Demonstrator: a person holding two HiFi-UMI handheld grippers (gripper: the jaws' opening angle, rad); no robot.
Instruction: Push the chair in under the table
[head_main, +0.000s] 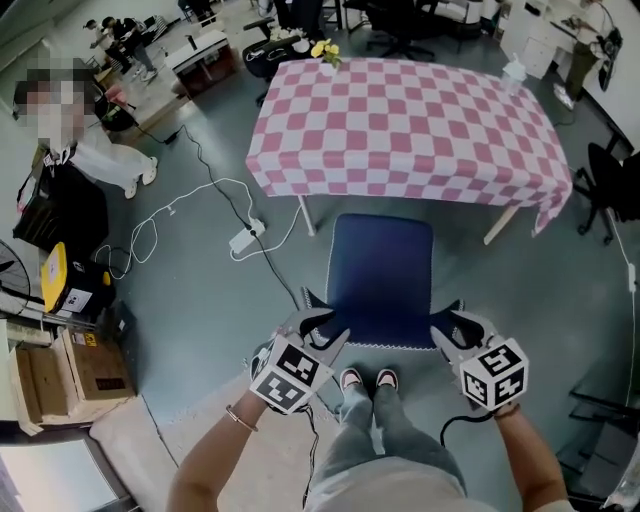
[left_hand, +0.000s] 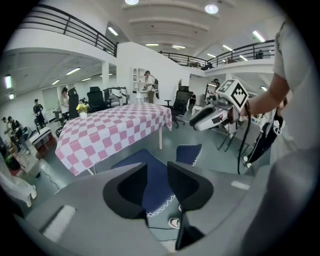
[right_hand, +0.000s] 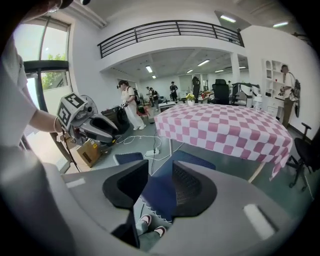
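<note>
Chair: front edge just short of counter edge.
Left gripper: fingers apart, empty, rear left corner.
Right gripper: fingers apart, empty, rear right corner.

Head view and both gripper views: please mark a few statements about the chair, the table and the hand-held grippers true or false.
1. The chair stands pulled out, short of the table. True.
2. The table's cloth is plain blue. False: it has pink and white checks.
3. The left hand-held gripper and the right hand-held gripper both have their jaws apart. True.
4. The white power strip lies on the floor to the chair's right in the head view. False: it lies to the chair's left.
5. Yellow flowers stand at the table's far edge. True.
</note>
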